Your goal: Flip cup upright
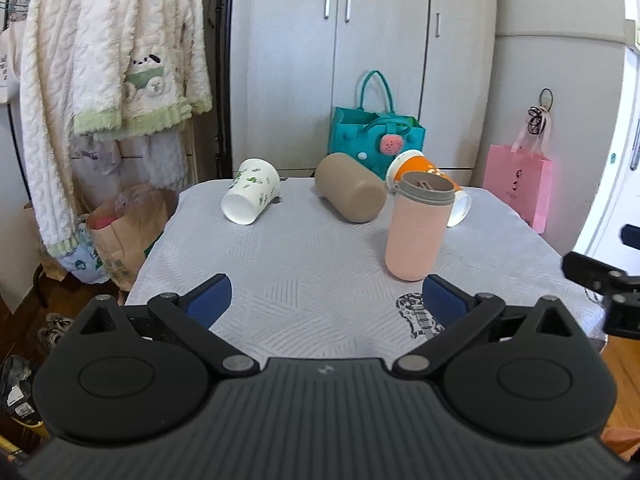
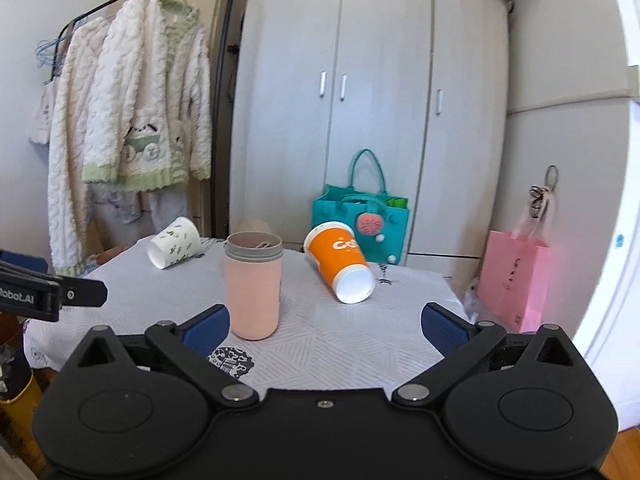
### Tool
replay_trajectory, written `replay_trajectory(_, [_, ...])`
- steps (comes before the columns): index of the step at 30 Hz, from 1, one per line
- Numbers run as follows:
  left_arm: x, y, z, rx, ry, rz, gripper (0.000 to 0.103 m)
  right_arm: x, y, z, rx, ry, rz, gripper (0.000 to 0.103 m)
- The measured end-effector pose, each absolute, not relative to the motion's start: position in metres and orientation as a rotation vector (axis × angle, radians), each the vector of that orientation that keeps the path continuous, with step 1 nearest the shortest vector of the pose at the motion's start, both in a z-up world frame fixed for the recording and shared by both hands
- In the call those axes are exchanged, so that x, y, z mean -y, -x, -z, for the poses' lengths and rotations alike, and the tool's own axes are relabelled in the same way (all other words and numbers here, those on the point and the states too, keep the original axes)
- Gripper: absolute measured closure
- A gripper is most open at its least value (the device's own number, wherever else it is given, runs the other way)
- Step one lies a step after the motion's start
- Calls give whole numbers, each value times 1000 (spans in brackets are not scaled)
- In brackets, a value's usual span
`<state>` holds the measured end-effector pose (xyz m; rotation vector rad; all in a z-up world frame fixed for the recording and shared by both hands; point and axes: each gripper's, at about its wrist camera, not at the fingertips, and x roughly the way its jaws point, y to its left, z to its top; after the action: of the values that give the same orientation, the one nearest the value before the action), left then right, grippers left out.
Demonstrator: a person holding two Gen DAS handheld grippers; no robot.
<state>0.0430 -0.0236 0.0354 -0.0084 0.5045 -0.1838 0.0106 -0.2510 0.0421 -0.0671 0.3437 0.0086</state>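
The orange paper cup with white lettering [image 2: 338,266] lies on its side near the tabletop's [image 2: 340,340] far right corner, base toward the right tool [image 2: 325,324], nearer than the left tool [image 1: 325,300]. Both tools are spread wide, empty. A pink upright tumbler [image 2: 252,288] stands just left.

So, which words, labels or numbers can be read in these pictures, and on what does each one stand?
"obot.AI", start cut off: side of the left gripper.
"Co", rest hidden: orange cup.
Pink bag: dark print, too blurred to read.
Tablecloth: drawings only, no words.
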Motion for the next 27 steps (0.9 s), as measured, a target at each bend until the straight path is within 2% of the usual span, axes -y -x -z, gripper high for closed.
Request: replay_trajectory(27, [20,-16,-19,-468,1,89,0,254,-9,-5,-444,-35,79,0])
